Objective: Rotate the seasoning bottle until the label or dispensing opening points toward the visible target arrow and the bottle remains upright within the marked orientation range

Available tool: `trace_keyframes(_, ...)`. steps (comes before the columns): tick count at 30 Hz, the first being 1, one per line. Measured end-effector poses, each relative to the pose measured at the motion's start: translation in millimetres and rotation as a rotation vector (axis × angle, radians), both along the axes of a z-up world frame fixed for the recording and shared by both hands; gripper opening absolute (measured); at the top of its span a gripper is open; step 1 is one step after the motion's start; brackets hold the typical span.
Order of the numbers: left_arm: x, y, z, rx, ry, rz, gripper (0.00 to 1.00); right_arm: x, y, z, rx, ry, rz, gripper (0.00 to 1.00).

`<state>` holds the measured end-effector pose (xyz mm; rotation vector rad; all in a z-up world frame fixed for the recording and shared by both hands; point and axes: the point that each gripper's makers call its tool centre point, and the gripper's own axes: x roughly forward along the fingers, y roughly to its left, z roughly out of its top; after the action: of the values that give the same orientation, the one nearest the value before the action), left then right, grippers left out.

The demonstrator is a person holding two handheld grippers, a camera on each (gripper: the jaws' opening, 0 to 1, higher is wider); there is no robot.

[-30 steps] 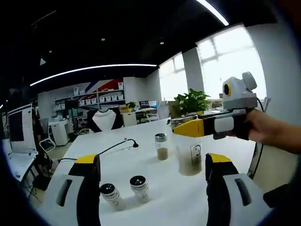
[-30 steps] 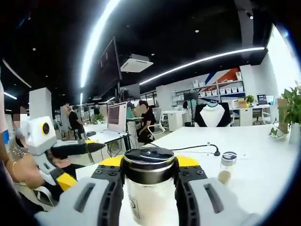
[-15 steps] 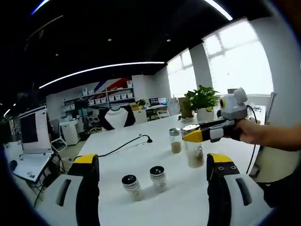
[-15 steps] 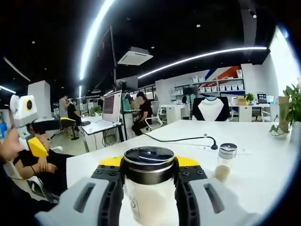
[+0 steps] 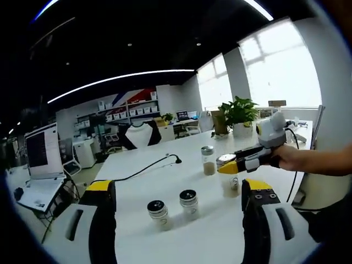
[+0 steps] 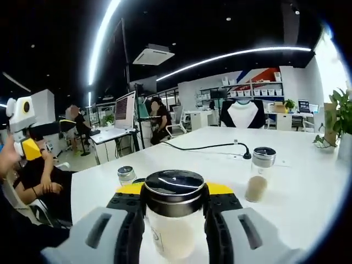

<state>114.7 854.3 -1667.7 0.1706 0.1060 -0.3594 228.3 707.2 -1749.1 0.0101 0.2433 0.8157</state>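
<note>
Seasoning bottle [image 6: 174, 220] between right claw [image 6: 174, 231] jaws.

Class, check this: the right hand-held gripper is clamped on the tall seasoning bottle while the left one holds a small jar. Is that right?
Not quite. The left hand-held gripper holds nothing: in the left gripper view its jaws stand open, the small jars untouched beyond. The right hand-held gripper does clamp the seasoning bottle.
</note>
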Motion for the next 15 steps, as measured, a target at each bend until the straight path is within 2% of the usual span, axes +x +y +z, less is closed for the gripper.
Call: trace_keyframes(15, 0.7, 8.3, 0.4, 0.002, 0.005, 0.012, 1.0, 3.4, 3.0, -12.5, -0.004, 0.031, 0.005, 0.38)
